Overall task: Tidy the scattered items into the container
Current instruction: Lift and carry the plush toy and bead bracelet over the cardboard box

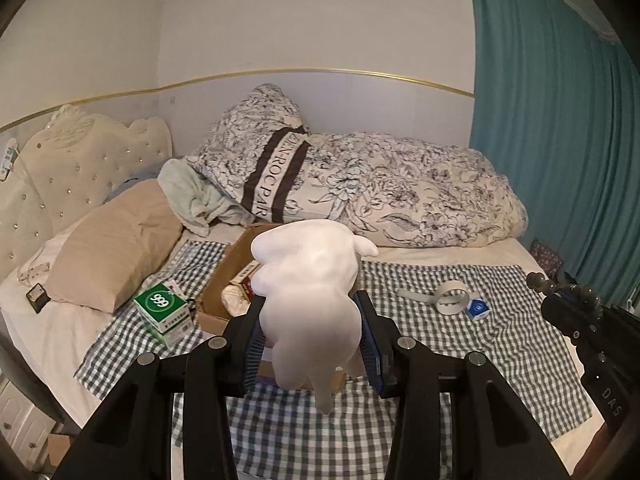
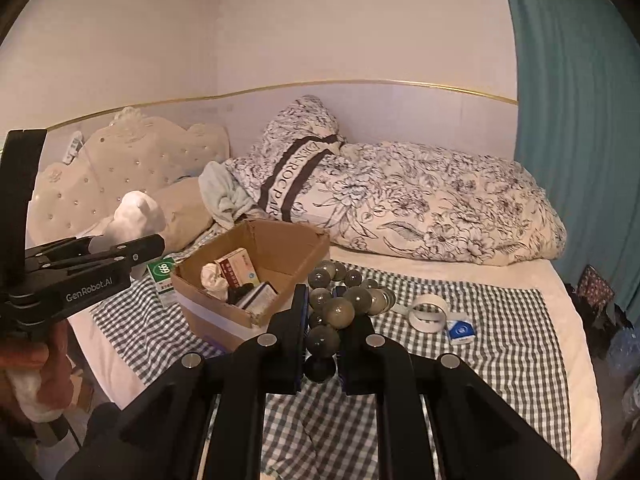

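Left gripper (image 1: 310,344) clamped on white figurine (image 1: 308,300); right gripper (image 2: 322,344) closed tight on bead string (image 2: 344,300). Step: carrying both items above checked cloth (image 1: 460,332) toward cardboard box (image 2: 280,248). Next: position over box opening, release. Beyond: tape roll (image 2: 428,312), green medicine box (image 1: 164,312) still outside.

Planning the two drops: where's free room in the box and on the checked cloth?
Cardboard box: far right half bare; near left corner crowded with packets. Checked cloth: open right of the tape roll and blue packet; green box crowds the box's left.
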Tool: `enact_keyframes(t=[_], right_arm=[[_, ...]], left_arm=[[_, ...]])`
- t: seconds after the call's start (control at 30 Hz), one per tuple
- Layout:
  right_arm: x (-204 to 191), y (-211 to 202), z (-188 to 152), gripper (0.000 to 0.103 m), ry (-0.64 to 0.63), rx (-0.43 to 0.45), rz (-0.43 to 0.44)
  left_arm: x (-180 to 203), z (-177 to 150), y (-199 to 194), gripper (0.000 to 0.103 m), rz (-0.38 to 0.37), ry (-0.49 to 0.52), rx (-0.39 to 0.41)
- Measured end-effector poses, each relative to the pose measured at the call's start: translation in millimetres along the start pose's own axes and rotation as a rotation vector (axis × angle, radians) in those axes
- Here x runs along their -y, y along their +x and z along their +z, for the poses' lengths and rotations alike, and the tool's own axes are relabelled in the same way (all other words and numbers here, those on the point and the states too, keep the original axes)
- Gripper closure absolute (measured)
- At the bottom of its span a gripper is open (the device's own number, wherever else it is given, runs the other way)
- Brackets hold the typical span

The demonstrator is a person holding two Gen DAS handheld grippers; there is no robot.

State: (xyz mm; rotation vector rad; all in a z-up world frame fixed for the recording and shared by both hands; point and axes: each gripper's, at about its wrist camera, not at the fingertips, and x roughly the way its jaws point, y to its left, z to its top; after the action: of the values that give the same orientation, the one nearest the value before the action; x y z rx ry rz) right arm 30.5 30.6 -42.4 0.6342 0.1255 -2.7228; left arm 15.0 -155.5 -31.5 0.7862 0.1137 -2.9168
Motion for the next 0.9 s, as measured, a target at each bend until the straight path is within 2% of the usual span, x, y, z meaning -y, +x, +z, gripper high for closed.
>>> enact_keyframes(t=[0.37, 0.9], right_arm=[[-28, 32, 19, 0.092, -0.023, 0.000, 0.078], [-60, 86, 40, 0.092, -0.070, -0.024, 0.180]], left_arm=[[-36, 6, 16, 0.060, 0.056, -0.011, -0.003], [-70, 14, 54, 0.060, 0.089, -0.039, -0.029]])
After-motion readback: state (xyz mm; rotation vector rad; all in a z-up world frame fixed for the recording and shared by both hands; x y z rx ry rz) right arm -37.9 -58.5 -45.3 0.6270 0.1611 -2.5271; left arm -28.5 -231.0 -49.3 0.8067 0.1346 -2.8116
